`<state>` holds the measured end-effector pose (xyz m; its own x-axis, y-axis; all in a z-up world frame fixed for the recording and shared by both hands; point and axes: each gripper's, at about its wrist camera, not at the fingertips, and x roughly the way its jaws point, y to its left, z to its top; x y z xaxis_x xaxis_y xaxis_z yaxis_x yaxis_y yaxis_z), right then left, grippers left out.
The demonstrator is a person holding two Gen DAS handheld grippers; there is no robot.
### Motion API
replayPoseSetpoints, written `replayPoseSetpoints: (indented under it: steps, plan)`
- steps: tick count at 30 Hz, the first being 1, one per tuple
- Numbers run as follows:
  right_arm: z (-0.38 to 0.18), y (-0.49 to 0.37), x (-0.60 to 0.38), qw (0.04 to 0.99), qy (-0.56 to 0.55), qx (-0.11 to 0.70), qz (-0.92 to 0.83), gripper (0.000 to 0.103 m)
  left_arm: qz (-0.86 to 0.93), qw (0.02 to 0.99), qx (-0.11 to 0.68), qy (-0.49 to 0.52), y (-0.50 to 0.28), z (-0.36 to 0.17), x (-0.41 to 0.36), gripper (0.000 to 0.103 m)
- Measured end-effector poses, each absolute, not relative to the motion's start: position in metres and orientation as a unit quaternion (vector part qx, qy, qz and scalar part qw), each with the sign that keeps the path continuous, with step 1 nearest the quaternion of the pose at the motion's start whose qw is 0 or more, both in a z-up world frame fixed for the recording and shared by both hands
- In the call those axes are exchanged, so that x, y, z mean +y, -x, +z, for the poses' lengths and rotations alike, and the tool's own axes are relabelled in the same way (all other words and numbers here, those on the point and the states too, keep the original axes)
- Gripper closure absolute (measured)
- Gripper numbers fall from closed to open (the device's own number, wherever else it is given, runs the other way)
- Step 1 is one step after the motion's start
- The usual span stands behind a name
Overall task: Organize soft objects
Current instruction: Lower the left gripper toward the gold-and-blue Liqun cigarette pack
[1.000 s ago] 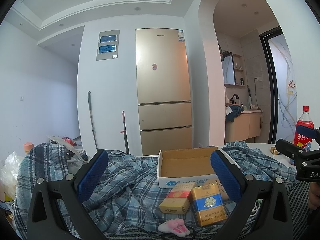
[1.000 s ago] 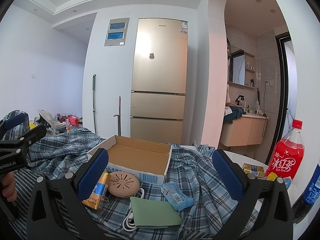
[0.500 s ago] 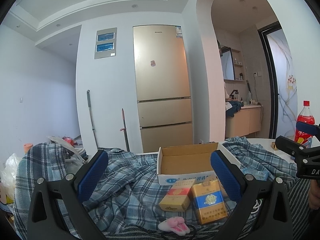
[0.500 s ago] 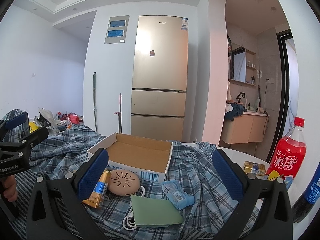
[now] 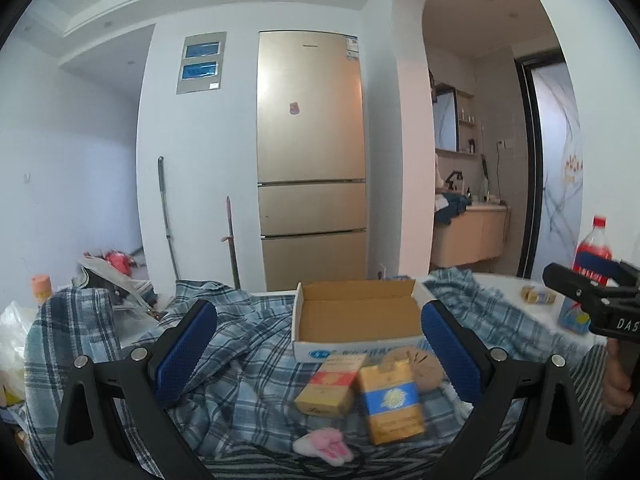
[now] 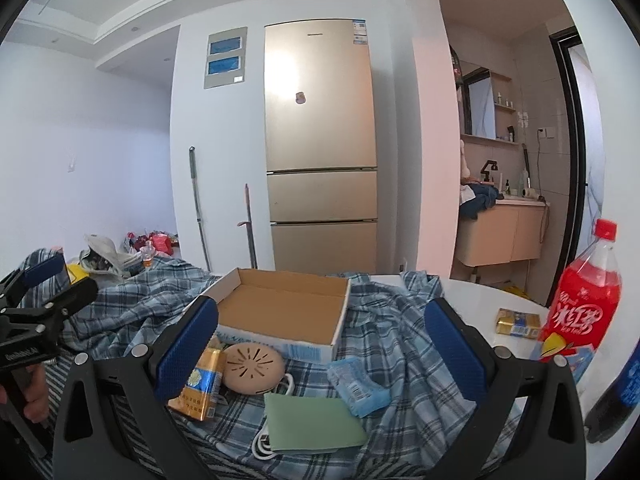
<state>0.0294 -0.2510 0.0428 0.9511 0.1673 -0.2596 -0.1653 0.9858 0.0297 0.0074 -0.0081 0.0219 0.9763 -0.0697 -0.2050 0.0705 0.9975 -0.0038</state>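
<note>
An empty cardboard box [image 5: 356,316] [image 6: 286,312] sits on a crumpled blue plaid cloth [image 5: 248,360] [image 6: 400,332]. In front of it lie a red-and-gold pack [image 5: 330,384], a blue-and-gold pack [image 5: 394,400] [image 6: 202,380], a round beige disc [image 6: 254,366], a blue tissue packet [image 6: 358,380], a green pouch [image 6: 314,420] over a white cable, and a small pink plush [image 5: 324,446]. My left gripper [image 5: 318,352] and right gripper [image 6: 322,348] both hang open above these items, holding nothing.
A red drink bottle [image 6: 582,304] and a dark bottle [image 6: 618,392] stand at the right on the white table [image 6: 480,296], with a small gold pack [image 6: 518,322] near them. A fridge [image 5: 312,160] stands behind. Clutter lies on the floor to the left.
Both views have tilted down and moved slightly nearer the table; the box and packs now sit higher between the fingers. Both grippers stay open.
</note>
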Motion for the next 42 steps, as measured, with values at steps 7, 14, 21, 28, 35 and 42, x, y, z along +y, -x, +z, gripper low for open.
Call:
replayPoseSetpoints:
  steps: [7,14,21,28,35,42]
  plan:
    - [0.070,-0.026,-0.259,0.990,-0.005,0.118,0.081,0.000,-0.026,0.995,0.098,-0.018,-0.005,0.054,-0.021,0.000]
    - [0.084,-0.032,-0.264,0.990,-0.011,0.109,0.085,0.000,-0.036,0.995,0.087,-0.024,-0.005,0.071,-0.038,0.000]
    - [0.077,-0.041,-0.270,0.989,-0.017,0.117,0.088,0.000,-0.041,0.994,0.090,-0.038,-0.012,0.067,-0.057,0.000]
    - [0.056,-0.060,-0.274,0.983,-0.028,0.153,0.095,0.000,-0.050,0.990,0.128,-0.040,-0.032,0.049,-0.066,0.000]
    - [0.034,-0.076,-0.273,0.975,-0.026,0.197,0.097,0.000,-0.056,0.984,0.162,-0.044,-0.044,0.023,-0.072,0.000]
    - [0.017,-0.081,-0.262,0.968,-0.003,0.228,0.105,0.000,-0.059,0.976,0.205,-0.042,-0.062,-0.007,-0.074,0.000]
